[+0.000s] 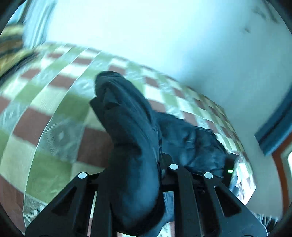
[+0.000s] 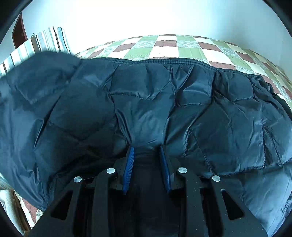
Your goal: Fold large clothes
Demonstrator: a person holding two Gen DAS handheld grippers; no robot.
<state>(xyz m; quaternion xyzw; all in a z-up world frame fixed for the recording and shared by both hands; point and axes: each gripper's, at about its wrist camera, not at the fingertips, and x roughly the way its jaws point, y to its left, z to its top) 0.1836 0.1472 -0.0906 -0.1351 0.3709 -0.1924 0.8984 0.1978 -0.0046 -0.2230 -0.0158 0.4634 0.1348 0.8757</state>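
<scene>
A dark navy quilted puffer jacket [image 2: 146,94] lies spread across a bed with a green, red and white checked cover [image 2: 164,45]. My right gripper [image 2: 147,151] is shut on a pinched fold of the jacket between its blue pads [image 2: 130,162]. In the left wrist view, my left gripper [image 1: 140,164] is shut on a long bunched part of the jacket [image 1: 127,118], which stands up over the fingers and hides the fingertips. More of the jacket [image 1: 191,144] lies lower right on the checked cover [image 1: 54,102]. That view is motion-blurred.
A striped pillow [image 2: 45,40] lies at the bed's far left against a pale wall [image 2: 146,16]. A brown patterned object [image 1: 11,47] sits at the upper left of the left wrist view. A blue-edged frame [image 1: 273,133] stands at its right.
</scene>
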